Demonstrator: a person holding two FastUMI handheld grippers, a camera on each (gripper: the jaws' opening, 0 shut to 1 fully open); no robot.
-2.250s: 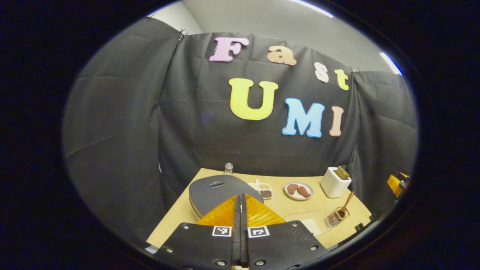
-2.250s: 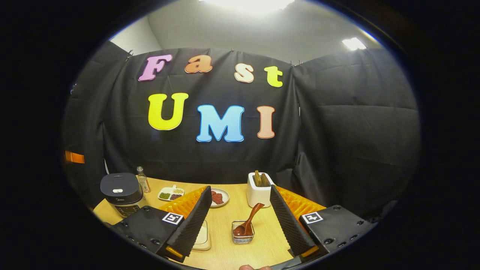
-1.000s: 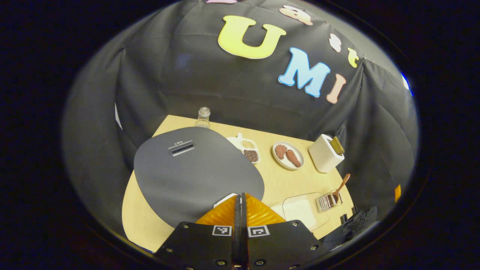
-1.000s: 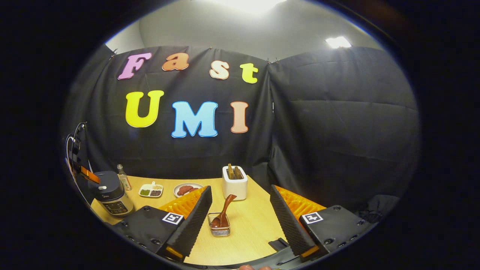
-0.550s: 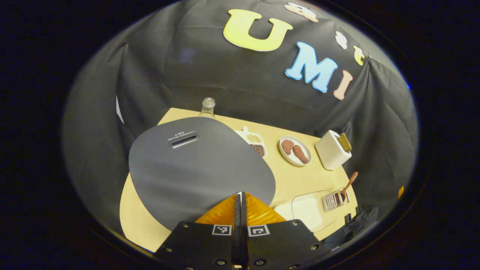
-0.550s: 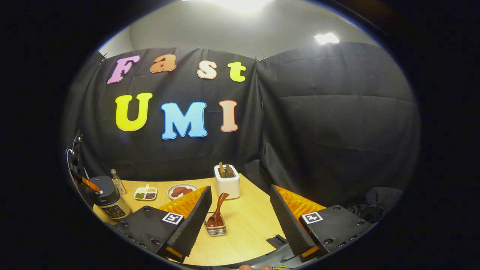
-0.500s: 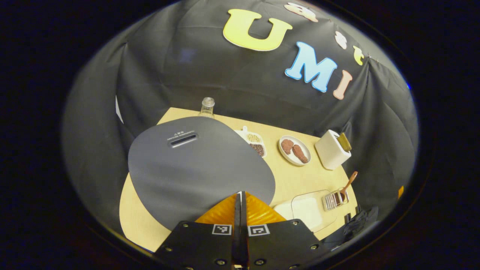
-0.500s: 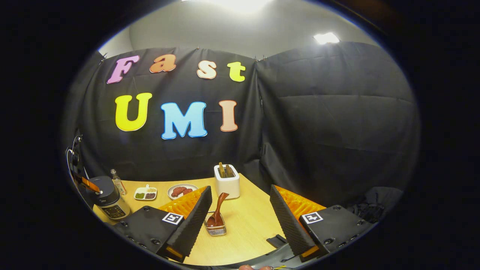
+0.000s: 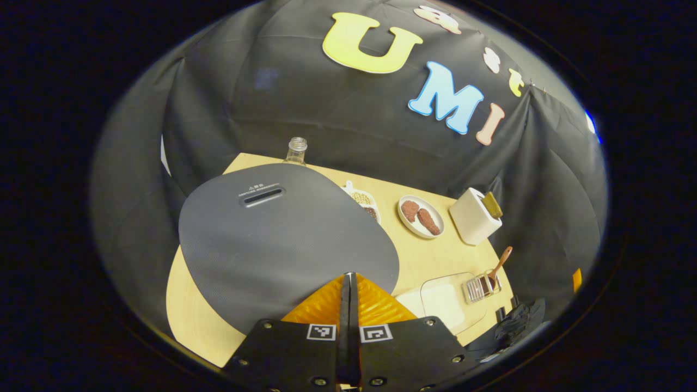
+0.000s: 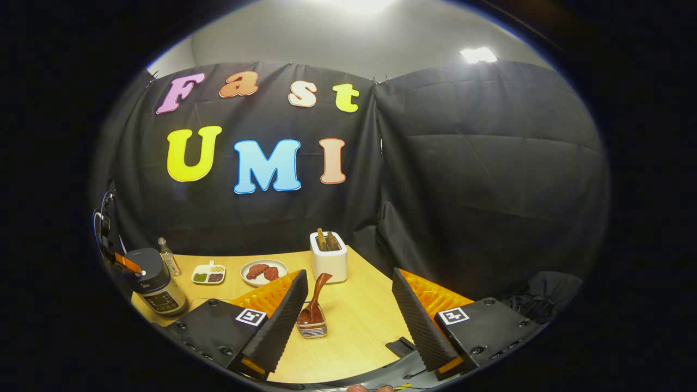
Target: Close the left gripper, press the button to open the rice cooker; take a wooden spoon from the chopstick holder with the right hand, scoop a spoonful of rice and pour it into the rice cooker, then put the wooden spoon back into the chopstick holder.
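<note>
The rice cooker [image 9: 283,239] fills the middle of the left gripper view, its grey lid down. My left gripper [image 9: 348,276] is shut, its tips at the lid's near edge; the button is hidden under them. In the right gripper view the rice cooker [image 10: 153,284] stands far left with the left gripper [image 10: 124,263] on top of it. The wooden spoon [image 10: 316,296] leans in the wire chopstick holder [image 10: 313,328], just beyond my open right gripper [image 10: 348,283], beside its left finger. Spoon [image 9: 500,262] and holder [image 9: 477,288] sit at the table's right front. A clear-lidded rice box [image 9: 444,302] lies left of the holder.
Along the back of the table [image 10: 354,326] stand a bottle [image 10: 169,257], a divided dish [image 10: 208,275], a plate of meat [image 10: 263,269] and a white toaster-like box [image 10: 328,261]. Black cloth walls close in the table at the back and on both sides.
The left gripper, shut throughout, has come down from high over the table onto the cooker lid's near edge, covering the white button. The right gripper stayed open and swung right, spoon now near its left finger.
</note>
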